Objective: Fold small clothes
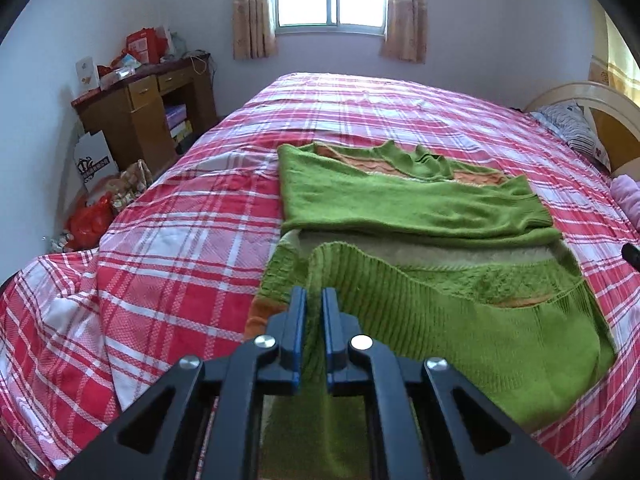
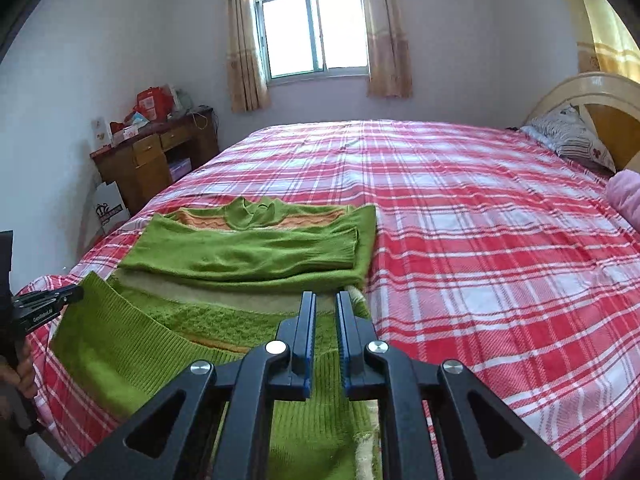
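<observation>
Both hand-held grippers pinch the ribbed hem of the green sweater [image 1: 420, 208] on the bed [image 1: 180, 220]: left hand-held gripper [image 1: 314, 300] at 1 corner, right hand-held gripper [image 2: 325, 304] at the other. Sleeves look already folded in; the bottom-to-collar fold seems left, with both grippers held low and level, pointing toward the collar.

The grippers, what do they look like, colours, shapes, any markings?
Both the left gripper and the right gripper are black angular frames with triangular cutouts and round silver bolts. Their narrow fingers carry blue ribbed pads. From the right wrist view, small white lettering shows on the left gripper's side.
</observation>
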The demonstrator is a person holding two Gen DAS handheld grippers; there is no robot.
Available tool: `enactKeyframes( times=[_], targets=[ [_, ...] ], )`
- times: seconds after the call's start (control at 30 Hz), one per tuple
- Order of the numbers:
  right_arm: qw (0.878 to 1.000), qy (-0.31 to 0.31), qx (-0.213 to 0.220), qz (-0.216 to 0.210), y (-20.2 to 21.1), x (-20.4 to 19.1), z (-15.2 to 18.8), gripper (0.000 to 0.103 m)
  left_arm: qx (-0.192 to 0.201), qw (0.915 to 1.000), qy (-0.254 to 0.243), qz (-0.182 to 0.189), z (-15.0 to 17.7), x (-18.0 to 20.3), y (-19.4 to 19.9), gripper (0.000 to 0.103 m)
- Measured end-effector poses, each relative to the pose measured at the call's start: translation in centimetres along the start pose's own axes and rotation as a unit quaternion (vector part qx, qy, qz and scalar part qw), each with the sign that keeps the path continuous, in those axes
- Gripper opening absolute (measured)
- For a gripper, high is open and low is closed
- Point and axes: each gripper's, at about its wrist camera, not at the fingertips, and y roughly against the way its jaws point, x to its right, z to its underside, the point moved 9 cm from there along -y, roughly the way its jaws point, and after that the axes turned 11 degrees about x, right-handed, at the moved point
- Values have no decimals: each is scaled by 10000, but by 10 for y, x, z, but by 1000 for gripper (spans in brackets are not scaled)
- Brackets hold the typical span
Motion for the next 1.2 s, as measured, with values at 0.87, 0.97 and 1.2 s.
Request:
enactKeyframes(
  times=[0.87, 0.97, 1.2],
  targets=[
    [9924, 919, -816, 38, -33, -11, 60, 8, -143, 9989, 446, 35, 15, -12, -4, 8],
    [9957, 841, -390, 77, -17, -15, 31, 8, -3, 9981, 604, 96, 2, -16, 1, 8],
    [9948, 931, 329, 267, -16, -22, -31, 8, 242, 9964, 808, 90, -32, -23, -7, 5]
  ],
)
